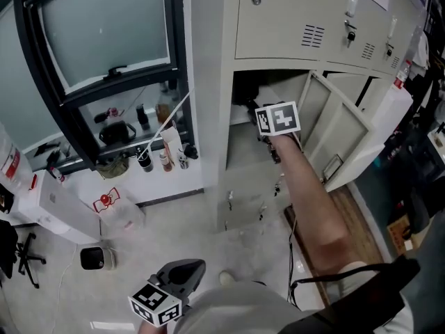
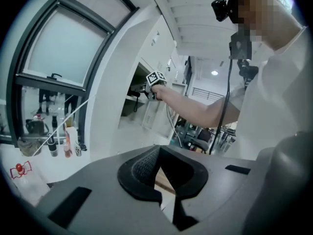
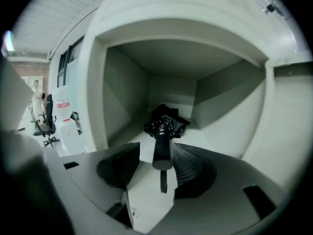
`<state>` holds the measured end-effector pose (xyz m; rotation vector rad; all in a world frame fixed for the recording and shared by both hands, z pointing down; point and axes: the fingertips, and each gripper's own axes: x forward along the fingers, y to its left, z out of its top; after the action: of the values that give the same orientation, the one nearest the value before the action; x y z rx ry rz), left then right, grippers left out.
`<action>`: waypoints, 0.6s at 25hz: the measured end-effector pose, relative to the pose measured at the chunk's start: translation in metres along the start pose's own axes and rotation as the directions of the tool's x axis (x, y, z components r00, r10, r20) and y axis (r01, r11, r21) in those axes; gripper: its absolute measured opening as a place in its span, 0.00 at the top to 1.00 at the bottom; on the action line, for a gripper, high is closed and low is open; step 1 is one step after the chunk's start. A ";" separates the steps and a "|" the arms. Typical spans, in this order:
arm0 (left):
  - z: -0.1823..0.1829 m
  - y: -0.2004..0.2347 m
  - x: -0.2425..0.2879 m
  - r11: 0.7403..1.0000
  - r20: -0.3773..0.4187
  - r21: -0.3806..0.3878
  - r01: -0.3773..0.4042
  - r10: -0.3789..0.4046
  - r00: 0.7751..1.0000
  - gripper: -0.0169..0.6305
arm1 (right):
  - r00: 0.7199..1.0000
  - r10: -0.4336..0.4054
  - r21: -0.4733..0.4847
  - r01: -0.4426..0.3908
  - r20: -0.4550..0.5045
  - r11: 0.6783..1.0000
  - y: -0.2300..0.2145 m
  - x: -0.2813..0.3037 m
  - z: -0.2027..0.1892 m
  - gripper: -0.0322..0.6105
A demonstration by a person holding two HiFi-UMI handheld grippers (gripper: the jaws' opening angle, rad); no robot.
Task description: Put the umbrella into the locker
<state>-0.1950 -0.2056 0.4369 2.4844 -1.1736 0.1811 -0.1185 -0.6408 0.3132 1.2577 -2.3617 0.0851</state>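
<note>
Black umbrella (image 3: 162, 140) inside locker (image 3: 124, 102), door (image 1: 344, 131) open.

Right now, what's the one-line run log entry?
umbrella: lying in open locker, handle outward | right gripper: open, jaws either side of handle | left gripper: shut, empty

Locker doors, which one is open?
The lower door, swung out right of the compartment holding the umbrella; the vented upper doors are shut.
</note>
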 end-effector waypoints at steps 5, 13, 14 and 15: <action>-0.012 -0.027 -0.015 0.998 -0.003 0.011 0.055 -0.055 0.998 0.96 | 1.000 -0.009 0.023 0.008 0.023 1.000 0.010 -0.048 -0.017 0.66; -0.031 -0.070 -0.044 0.993 -0.001 0.031 0.114 -0.114 0.994 0.96 | 0.999 0.029 0.062 -0.032 0.044 0.998 0.048 -0.124 -0.060 0.72; -0.035 -0.075 -0.048 0.992 -0.003 0.033 0.119 -0.119 0.993 0.96 | 0.998 0.033 0.063 -0.036 0.046 0.997 0.054 -0.133 -0.066 0.76; -0.038 -0.079 -0.051 0.992 -0.005 0.035 0.124 -0.124 0.992 0.96 | 0.998 0.037 0.064 -0.040 0.048 0.997 0.060 -0.142 -0.074 0.78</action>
<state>-0.1650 -0.1083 0.4351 2.5772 -1.0193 0.1720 -0.0717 -0.4772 0.3283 1.2577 -2.4417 0.1472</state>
